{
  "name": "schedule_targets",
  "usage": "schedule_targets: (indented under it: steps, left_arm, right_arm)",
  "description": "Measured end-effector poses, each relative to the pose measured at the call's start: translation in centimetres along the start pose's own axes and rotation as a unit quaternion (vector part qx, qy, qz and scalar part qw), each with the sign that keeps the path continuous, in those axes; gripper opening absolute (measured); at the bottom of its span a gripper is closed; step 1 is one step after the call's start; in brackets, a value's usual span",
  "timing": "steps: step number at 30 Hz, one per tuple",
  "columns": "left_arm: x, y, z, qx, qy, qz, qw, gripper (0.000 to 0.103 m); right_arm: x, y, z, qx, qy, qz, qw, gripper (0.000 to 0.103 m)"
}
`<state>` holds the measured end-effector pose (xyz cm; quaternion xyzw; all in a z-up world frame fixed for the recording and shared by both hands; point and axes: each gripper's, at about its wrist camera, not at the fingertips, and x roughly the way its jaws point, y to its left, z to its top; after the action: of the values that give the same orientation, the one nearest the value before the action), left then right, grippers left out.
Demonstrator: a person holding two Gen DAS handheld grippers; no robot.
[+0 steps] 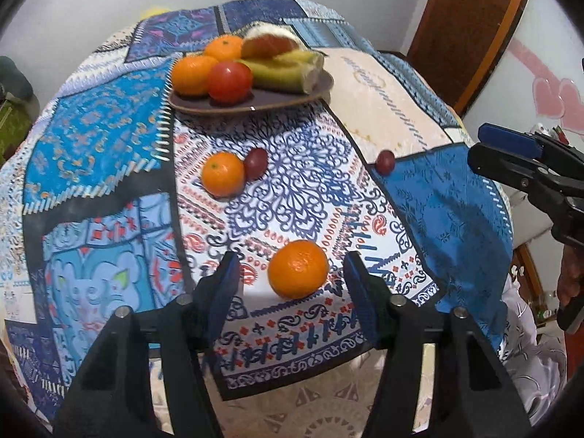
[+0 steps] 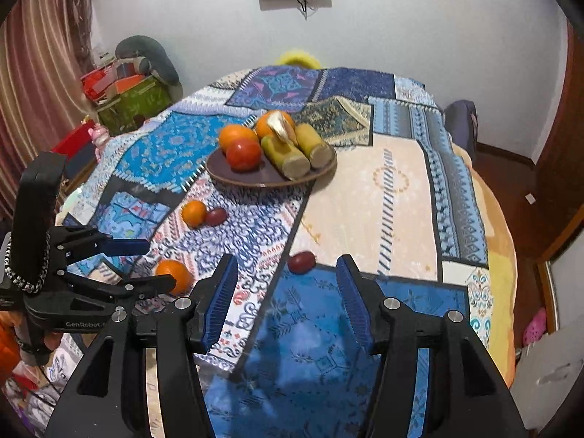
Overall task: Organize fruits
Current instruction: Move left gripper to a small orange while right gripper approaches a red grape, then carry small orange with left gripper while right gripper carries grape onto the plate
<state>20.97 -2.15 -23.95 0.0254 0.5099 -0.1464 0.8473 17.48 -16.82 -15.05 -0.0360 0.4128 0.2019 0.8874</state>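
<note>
**Both grippers spread wide over a table of scattered fruit**

The left gripper [image 1: 292, 273] hangs low over the patterned cloth [image 1: 299, 182] with its fingers spread wide. A near orange [image 1: 298, 268] sits on the cloth in the gap between the blue pads [image 1: 224, 284], and neither pad touches it. In the right wrist view the same orange [image 2: 175, 275] shows just past the left gripper's tips [image 2: 157, 266], partly hidden by the lower finger.

The right gripper [image 2: 286, 284] is also released, its fingers far apart and holding nothing. It is over a plain blue patch of the cloth. A near grape [image 2: 301, 262] lies on the cloth just ahead of its fingertips, at the edge of that blue patch, touching neither finger. The left wrist view shows this grape [image 1: 385, 162] well apart from the other loose fruit.

Farther back, a small orange [image 1: 222, 174] and a far grape [image 1: 255, 163] lie touching each other on the cloth.

Behind them stands a brown plate [image 1: 292, 98]. It holds two oranges [image 1: 193, 75], a tomato [image 1: 230, 81] in front of them, green bananas [image 1: 288, 71] lying side by side, and a cut fruit [image 1: 270, 42] with a white rind at the back. The bananas' cut ends [image 2: 297, 166] face the right wrist camera.
</note>
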Motion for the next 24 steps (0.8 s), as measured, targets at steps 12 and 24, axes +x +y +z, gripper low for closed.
schedule_targets:
  steps: [12,24]
  left_arm:
    - [0.6,0.9,0.8,-0.002,-0.009,0.003,1.0000,0.036]
    - [-0.9,4.4,3.2,-0.035,-0.052,0.018,0.9979,0.036]
  right_arm:
    - [3.6,-0.9,-1.0,0.007,0.036,0.003,0.999,0.053]
    - [8.2,-1.7,-0.9,0.012,0.072,0.022,0.997,0.040]
